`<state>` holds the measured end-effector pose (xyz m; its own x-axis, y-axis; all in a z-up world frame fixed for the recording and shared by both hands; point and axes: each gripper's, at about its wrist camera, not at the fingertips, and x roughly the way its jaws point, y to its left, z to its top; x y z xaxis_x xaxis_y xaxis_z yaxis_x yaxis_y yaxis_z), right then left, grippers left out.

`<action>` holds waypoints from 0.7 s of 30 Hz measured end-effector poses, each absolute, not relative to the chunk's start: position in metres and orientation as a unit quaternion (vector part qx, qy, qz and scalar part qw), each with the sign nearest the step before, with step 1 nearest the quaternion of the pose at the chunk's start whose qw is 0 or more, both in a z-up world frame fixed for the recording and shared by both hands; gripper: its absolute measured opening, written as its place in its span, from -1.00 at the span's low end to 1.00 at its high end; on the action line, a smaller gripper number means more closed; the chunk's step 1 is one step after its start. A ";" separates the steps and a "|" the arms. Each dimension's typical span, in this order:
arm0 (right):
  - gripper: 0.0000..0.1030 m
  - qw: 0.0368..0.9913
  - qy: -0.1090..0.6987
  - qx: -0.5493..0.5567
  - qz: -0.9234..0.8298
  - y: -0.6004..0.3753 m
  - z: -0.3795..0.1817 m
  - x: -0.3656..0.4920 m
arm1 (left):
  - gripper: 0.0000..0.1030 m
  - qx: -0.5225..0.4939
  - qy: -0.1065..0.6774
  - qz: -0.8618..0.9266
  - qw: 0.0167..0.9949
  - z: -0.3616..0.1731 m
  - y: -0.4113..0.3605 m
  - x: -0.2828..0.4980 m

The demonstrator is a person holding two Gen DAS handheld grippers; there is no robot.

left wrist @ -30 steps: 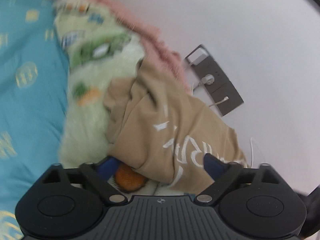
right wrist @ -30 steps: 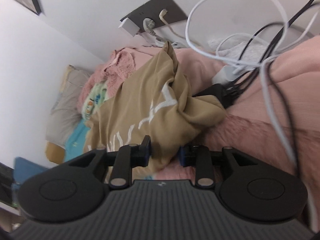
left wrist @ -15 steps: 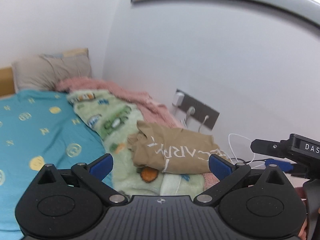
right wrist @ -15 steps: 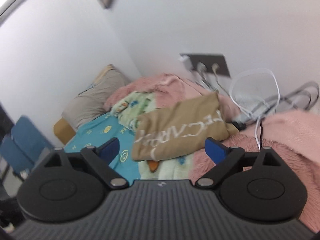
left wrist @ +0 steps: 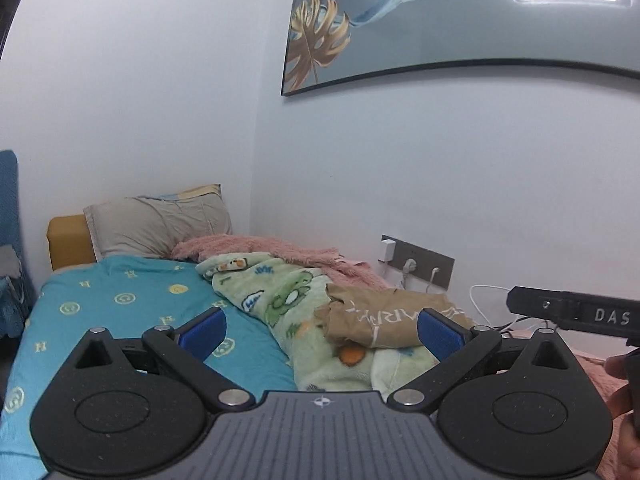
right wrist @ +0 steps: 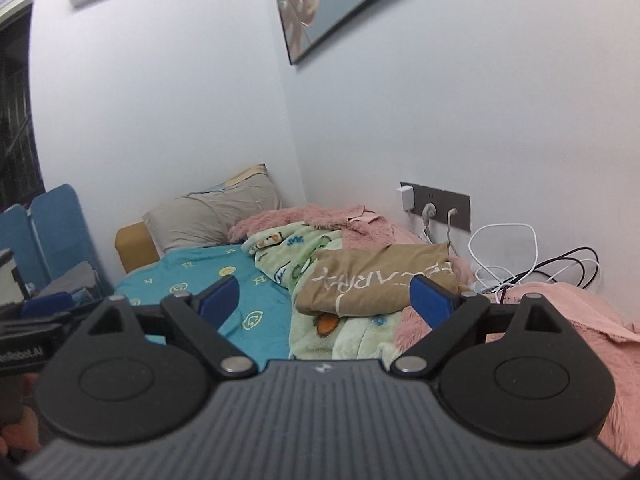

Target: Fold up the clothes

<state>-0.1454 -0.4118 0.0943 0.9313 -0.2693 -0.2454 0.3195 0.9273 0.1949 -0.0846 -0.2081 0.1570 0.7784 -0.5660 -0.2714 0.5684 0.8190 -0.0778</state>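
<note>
A tan shirt (left wrist: 384, 320) with white lettering lies folded on the green cartoon blanket (left wrist: 288, 304) at the far side of the bed, near the wall. In the right wrist view the same tan shirt (right wrist: 372, 280) rests flat on the green blanket (right wrist: 304, 256). My left gripper (left wrist: 320, 332) is open and well back from the shirt, nothing between its blue pads. My right gripper (right wrist: 326, 298) is open too, empty, also held back from the shirt. The other gripper's body (left wrist: 576, 314) shows at the right edge of the left wrist view.
A teal sheet (left wrist: 120, 308) covers the bed, with a grey pillow (left wrist: 160, 224) at its head. A pink fuzzy blanket (right wrist: 560, 320) lies right of the shirt. A wall socket panel (right wrist: 436, 206) holds plugs, with white and black cables (right wrist: 532, 256) coiled below. A framed picture (left wrist: 440, 20) hangs above.
The right gripper let go of the tan shirt and opened. Both grippers pulled back and rose away from the shirt, which now lies folded on the blanket.
</note>
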 end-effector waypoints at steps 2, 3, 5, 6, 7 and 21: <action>0.82 0.977 0.097 0.107 -0.158 -0.402 0.091 -0.152 | 0.99 -0.003 0.141 -0.307 0.941 0.153 -0.200 -0.090; 0.82 0.977 0.093 0.103 -0.162 -0.397 0.090 -0.155 | 0.99 -0.003 0.140 -0.310 0.940 0.151 -0.197 -0.093; 0.82 0.977 0.089 0.099 -0.169 -0.392 0.087 -0.159 | 0.99 0.012 0.133 -0.303 0.944 0.149 -0.198 -0.096; 0.82 0.976 0.089 0.095 -0.173 -0.389 0.086 -0.160 | 0.99 0.019 0.130 -0.299 0.945 0.148 -0.199 -0.098; 0.82 0.976 0.089 0.091 -0.176 -0.387 0.084 -0.160 | 0.99 0.027 0.126 -0.295 0.947 0.147 -0.199 -0.100; 0.82 0.974 0.097 0.070 -0.193 -0.374 0.078 -0.163 | 0.99 0.026 0.124 -0.305 0.944 0.140 -0.204 -0.105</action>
<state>-0.1630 -0.3741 0.0778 0.9067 -0.3621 -0.2161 0.3892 0.9159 0.0982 -0.1054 -0.2037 0.1397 0.7830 -0.5694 -0.2504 0.5825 0.8124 -0.0262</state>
